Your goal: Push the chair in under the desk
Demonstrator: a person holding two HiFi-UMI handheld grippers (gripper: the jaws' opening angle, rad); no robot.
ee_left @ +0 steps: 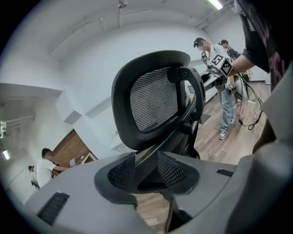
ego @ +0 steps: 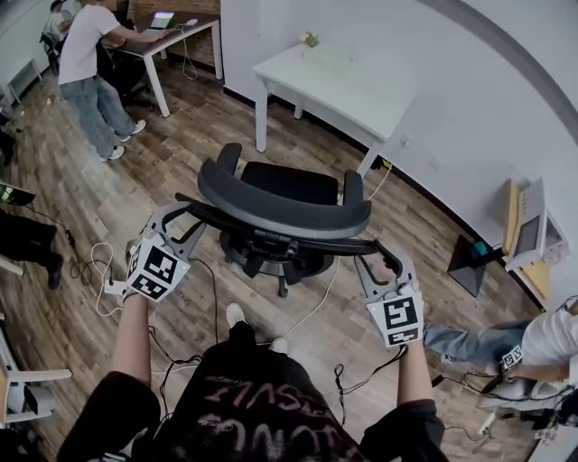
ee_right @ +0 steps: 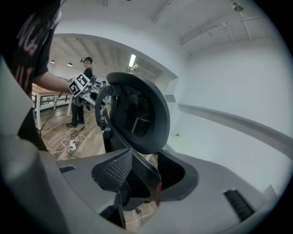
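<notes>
Behind chair (ego: pixel 284 203), left gripper (ego: pixel 185 221), right gripper (ego: pixel 375 262) outstretched

Person (ego: pixel 86 54) beside far table (ego: pixel 200 25), floor cables (ego: pixel 93 255)

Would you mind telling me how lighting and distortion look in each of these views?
Head view: even light, wall lines bowed by the lens. Left gripper view: fisheye with black corners, chair back sharp, ceiling lamp bright. Right gripper view: chair back dark against the pale wall.
</notes>
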